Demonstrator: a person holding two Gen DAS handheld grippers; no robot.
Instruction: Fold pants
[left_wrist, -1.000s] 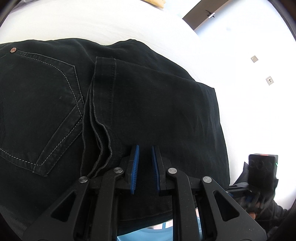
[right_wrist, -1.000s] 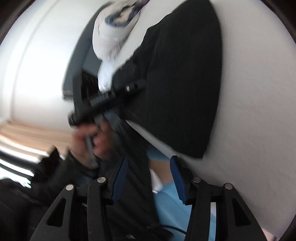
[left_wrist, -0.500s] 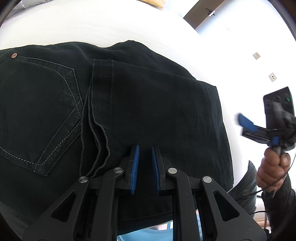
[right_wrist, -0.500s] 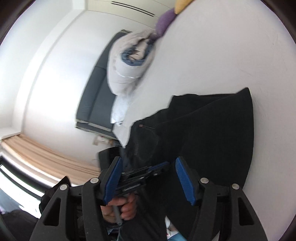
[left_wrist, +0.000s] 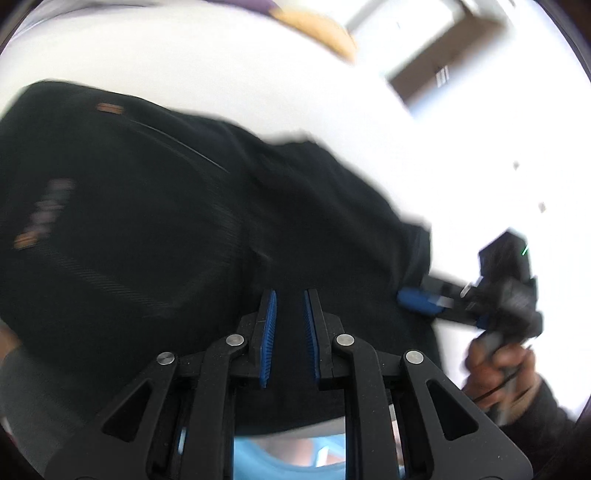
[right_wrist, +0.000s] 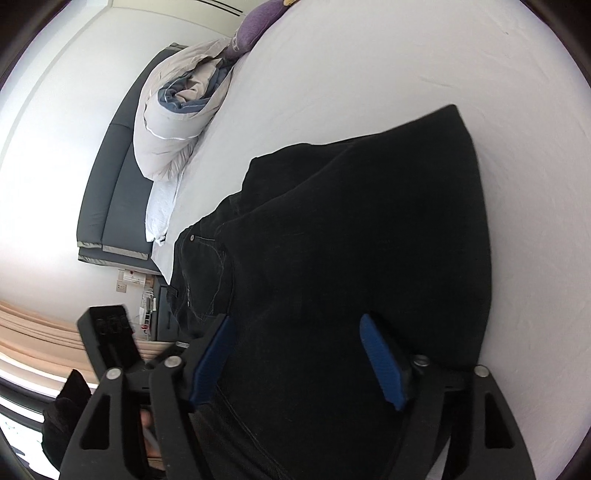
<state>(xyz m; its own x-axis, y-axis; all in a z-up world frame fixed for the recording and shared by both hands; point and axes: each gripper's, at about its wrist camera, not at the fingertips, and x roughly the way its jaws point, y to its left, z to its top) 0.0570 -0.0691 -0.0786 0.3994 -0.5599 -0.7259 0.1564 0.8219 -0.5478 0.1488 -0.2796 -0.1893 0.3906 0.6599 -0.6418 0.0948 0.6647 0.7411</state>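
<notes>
on white bed (right_wrist: 388, 66), black pants (right_wrist: 351, 229) lie folded into compact stack near bed's near edge, pocket side left. left hand-held gripper (left_wrist: 289, 325) low over near hem, blue pads narrowly apart, nothing visibly pinched; view blurred. right hand-held gripper (right_wrist: 303, 362) hovers at stack's right end, jaws wide apart, straddling cloth, likely lining up grip for next fold. rolled duvet (right_wrist: 177, 122) and purple pillow (right_wrist: 255, 26) far left, well clear.

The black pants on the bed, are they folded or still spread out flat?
Folded, at least partly. In the right wrist view the pants form a compact block on the white bed, one layer lying over the pocket part.
</notes>
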